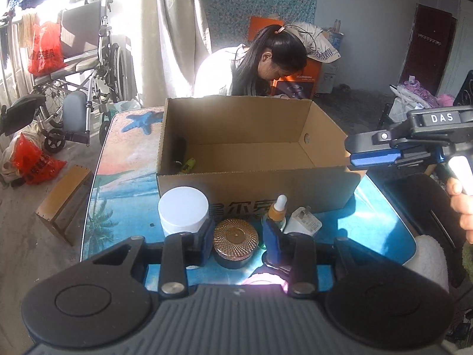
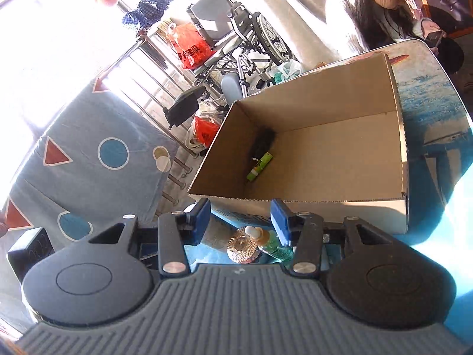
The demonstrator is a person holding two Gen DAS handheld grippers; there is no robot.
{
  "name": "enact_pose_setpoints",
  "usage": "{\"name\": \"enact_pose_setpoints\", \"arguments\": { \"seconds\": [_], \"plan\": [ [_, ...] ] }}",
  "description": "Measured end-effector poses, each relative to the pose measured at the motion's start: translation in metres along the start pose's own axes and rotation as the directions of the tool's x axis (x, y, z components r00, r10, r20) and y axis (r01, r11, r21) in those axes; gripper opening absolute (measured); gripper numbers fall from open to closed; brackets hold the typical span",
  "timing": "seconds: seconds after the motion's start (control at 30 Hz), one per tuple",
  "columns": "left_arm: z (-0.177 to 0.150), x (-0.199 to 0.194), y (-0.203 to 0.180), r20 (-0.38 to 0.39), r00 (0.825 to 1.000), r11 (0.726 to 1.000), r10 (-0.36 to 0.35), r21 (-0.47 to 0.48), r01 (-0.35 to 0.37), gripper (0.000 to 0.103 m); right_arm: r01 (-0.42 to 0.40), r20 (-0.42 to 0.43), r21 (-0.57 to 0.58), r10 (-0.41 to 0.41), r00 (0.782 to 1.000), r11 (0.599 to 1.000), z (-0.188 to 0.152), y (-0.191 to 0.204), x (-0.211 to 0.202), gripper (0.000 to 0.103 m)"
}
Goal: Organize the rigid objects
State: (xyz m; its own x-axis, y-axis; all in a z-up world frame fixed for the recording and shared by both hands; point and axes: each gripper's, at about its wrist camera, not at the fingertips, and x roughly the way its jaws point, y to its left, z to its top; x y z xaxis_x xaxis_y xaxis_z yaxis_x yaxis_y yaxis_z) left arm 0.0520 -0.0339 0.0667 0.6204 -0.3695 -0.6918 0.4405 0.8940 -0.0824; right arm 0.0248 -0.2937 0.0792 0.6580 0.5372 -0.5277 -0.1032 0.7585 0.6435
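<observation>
Box [image 2: 325, 153] wall hides black item [image 2: 261, 143]; left gripper [image 1: 239, 238] unclenched around gold-lidded jar [image 1: 236, 233]; right gripper [image 2: 241, 222] released, empty.

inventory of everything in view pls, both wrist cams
cardboard box: 1, brown, open top, on table
green tube: 1, green, lying inside box
dark object: 1, black, inside box beside tube; cannot tell what
white jar: 1, white, table, in front of box
gold-lid jar: 1, gold lid, dark body, between left pads
dropper bottle: 1, amber, white cap, right of gold-lid jar
charger plug: 1, white, right of dropper
table: 1, blue beach print
wheelchair: 1, by window
person: 1, white top, behind box
left hand-held gripper: open around gold-lid jar
right hand-held gripper: open, empty
hand: 1, holding right gripper's handle
</observation>
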Motion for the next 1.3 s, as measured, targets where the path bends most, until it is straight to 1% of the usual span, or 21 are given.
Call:
{"name": "enact_pose_setpoints", "arguments": {
  "seconds": [0.07, 0.17, 0.23, 0.27, 0.3, 0.4, 0.47, 0.53, 0.63, 0.7, 0.77, 0.83, 1.0, 1.13, 1.3],
  "plan": [
    [-0.009, 0.005, 0.001, -0.031, 1.000, 1.000, -0.002, -0.006, 0.002, 0.039, 0.006, 0.008, 0.038, -0.006, 1.000, 0.999, -0.027, -0.009, -0.001, 0.045],
    [-0.023, 0.014, 0.000, -0.086, 0.996, 1.000, -0.010, -0.023, 0.009, 0.039, 0.011, -0.006, 0.097, -0.010, 1.000, 0.995, -0.061, -0.020, 0.006, 0.045],
    [-0.030, 0.020, -0.002, -0.100, 0.995, 1.000, -0.014, -0.029, 0.011, 0.039, 0.029, -0.020, 0.103, -0.027, 0.999, 0.994, -0.080, -0.022, 0.016, 0.045],
    [-0.036, 0.024, -0.004, -0.107, 0.994, 1.000, -0.009, -0.025, 0.007, 0.039, 0.043, -0.025, 0.093, -0.041, 0.999, 0.995, -0.086, -0.021, 0.020, 0.045],
    [-0.040, 0.026, -0.007, -0.114, 0.993, 1.000, 0.001, -0.015, -0.003, 0.039, 0.075, -0.037, 0.070, -0.073, 0.997, 0.995, -0.094, -0.016, 0.028, 0.044],
    [-0.051, 0.031, -0.013, -0.130, 0.991, 1.000, 0.024, 0.015, -0.022, 0.039, 0.125, -0.069, -0.006, -0.126, 0.990, 0.992, -0.113, -0.008, 0.045, 0.042],
    [-0.057, 0.033, -0.015, -0.138, 0.990, 0.999, 0.030, 0.021, -0.028, 0.039, 0.147, -0.085, -0.047, -0.151, 0.985, 0.988, -0.120, -0.004, 0.053, 0.042],
    [-0.061, 0.035, -0.016, -0.153, 0.988, 0.999, 0.037, 0.015, -0.035, 0.039, 0.147, -0.106, -0.085, -0.155, 0.982, 0.985, -0.130, 0.003, 0.060, 0.040],
    [-0.068, 0.037, -0.015, -0.169, 0.984, 0.999, 0.051, 0.009, -0.050, 0.039, 0.122, -0.122, -0.129, -0.138, 0.983, 0.984, -0.139, 0.015, 0.066, 0.037],
    [-0.074, 0.038, -0.015, -0.180, 0.982, 0.998, 0.063, 0.010, -0.062, 0.039, 0.126, -0.124, -0.159, -0.146, 0.981, 0.979, -0.144, 0.021, 0.069, 0.036],
    [-0.078, 0.039, -0.014, -0.196, 0.978, 0.997, 0.071, 0.004, -0.071, 0.039, 0.130, -0.135, -0.186, -0.157, 0.978, 0.974, -0.148, 0.028, 0.076, 0.033],
    [-0.082, 0.041, -0.013, -0.206, 0.976, 0.997, 0.074, 0.000, -0.075, 0.039, 0.131, -0.157, -0.200, -0.164, 0.974, 0.971, -0.144, 0.026, 0.083, 0.029],
    [-0.086, 0.044, -0.012, -0.214, 0.975, 0.998, 0.062, -0.018, -0.067, 0.039, 0.162, -0.180, -0.213, -0.202, 0.963, 0.964, -0.150, 0.022, 0.089, 0.023],
    [-0.085, 0.044, -0.011, -0.213, 0.975, 0.998, 0.057, -0.025, -0.064, 0.039, 0.161, -0.187, -0.209, -0.201, 0.962, 0.965, -0.151, 0.023, 0.093, 0.019],
    [-0.084, 0.044, -0.011, -0.210, 0.976, 0.997, 0.060, -0.029, -0.068, 0.039, 0.172, -0.185, -0.240, -0.219, 0.958, 0.955, -0.152, 0.028, 0.099, 0.017]
  ]
}}
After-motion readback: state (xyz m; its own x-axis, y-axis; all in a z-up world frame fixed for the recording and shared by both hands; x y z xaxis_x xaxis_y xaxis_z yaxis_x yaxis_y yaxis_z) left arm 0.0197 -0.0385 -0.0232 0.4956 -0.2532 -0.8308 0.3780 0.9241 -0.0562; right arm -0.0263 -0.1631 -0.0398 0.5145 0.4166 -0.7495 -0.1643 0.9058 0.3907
